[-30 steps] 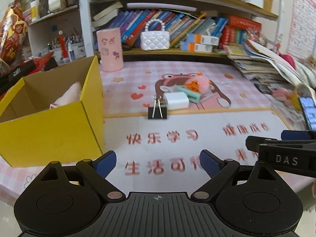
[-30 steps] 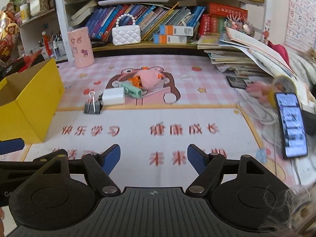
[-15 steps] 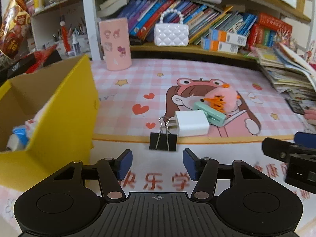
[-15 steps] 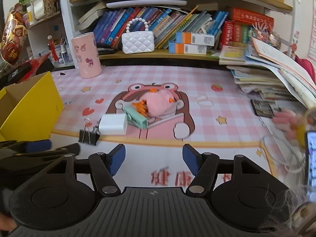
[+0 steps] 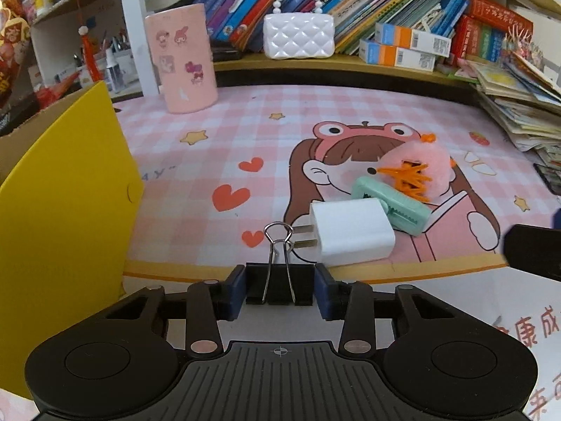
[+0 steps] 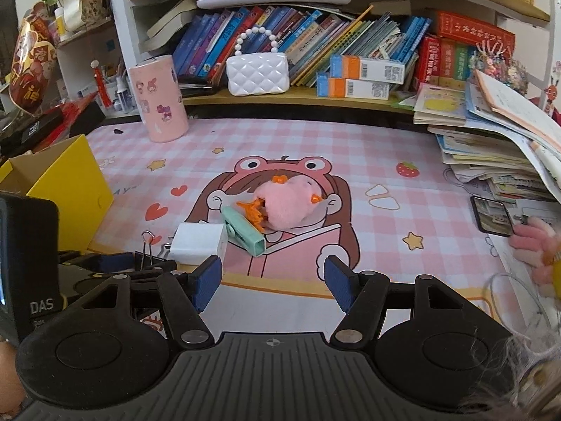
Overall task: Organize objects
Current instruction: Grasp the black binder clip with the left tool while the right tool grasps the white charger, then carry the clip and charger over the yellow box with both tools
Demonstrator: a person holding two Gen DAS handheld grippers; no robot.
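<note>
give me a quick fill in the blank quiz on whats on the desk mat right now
1. The left gripper has its pads on either side of the black ____.
2. The white charger points its prongs toward the ____ clip.
3. The right gripper is open and holds ____.
4. The box at the left is ____ in colour.

Missing words: binder clip; binder; nothing; yellow

A black binder clip [image 5: 279, 286] with silver wire handles lies on the mat, handles pointing away toward a white plug adapter [image 5: 350, 232] lying flat just beyond it, prongs facing the clip. A mint-green clip [image 5: 392, 205] lies tilted against the adapter, seemingly touching a fluffy pink toy [image 5: 415, 165]. A yellow box [image 5: 66, 189] stands left.
</note>
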